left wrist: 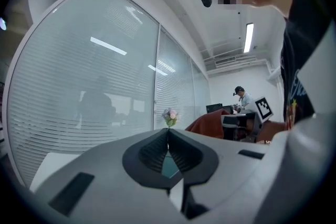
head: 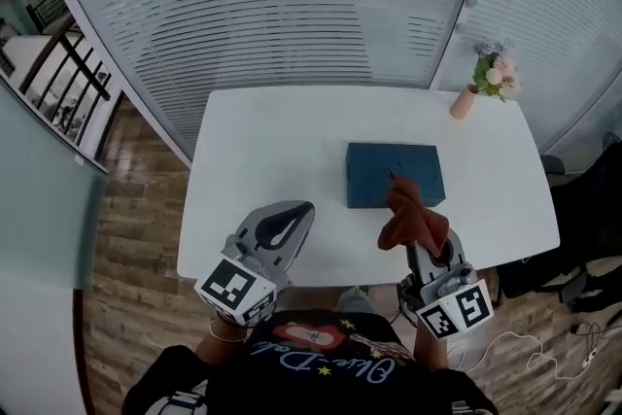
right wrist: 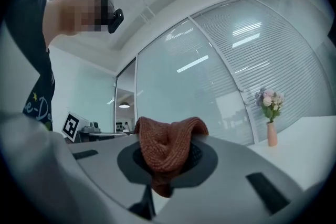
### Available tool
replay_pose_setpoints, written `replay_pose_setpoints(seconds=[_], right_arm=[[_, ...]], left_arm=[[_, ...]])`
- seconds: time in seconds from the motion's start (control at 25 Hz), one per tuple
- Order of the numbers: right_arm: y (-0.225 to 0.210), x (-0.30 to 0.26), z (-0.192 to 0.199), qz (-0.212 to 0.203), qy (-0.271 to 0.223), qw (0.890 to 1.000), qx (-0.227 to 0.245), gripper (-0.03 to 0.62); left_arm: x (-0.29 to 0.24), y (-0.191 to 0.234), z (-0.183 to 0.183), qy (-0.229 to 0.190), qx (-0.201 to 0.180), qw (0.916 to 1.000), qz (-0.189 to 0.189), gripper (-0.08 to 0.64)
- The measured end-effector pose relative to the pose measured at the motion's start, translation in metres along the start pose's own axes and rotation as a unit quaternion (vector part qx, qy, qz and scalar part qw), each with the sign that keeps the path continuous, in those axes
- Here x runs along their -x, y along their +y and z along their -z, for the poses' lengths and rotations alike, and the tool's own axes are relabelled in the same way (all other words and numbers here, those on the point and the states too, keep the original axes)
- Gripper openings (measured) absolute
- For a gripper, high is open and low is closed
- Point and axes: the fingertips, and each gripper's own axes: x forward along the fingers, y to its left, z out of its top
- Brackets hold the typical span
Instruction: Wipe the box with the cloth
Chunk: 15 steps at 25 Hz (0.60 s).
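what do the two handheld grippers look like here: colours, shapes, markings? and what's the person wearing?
The left gripper and right gripper are light grey moulded shells with dark ribbed pads inside the jaws. Each carries a white marker cube with black square patterns at the rear. The person wears a dark printed T-shirt and a thin wristband.

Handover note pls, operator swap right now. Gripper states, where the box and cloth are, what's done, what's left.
Left gripper: shut, empty, over the near left part of the table.
Right gripper: shut on the cloth, a rust-red bunch sticking up out of the jaws.
Box: dark blue, flat on the table, right of centre. From the head view, the cloth overlaps its near edge; can't tell if they touch.
Done: cloth is in hand.
Left: wipe the box. The pictures don't show whether any of it has been wiped.
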Motion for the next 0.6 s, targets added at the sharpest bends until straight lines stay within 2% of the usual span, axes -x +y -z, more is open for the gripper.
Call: replay_pose_setpoints(seconds=[0.32,0.6], right_arm=[[-0.073,-0.028,-0.005,-0.044,0.014,0.999,-0.016,0.023],[-0.115,-0.047,0.001,-0.072,0.028,0.997,-0.021,0.023]], left_arm=[[-0.056,0.009,0.003,0.008,0.011,0.9980,-0.062,0.003],[-0.092,0.018,0.010,0.004,0.017,0.9951,-0.097,0.003]])
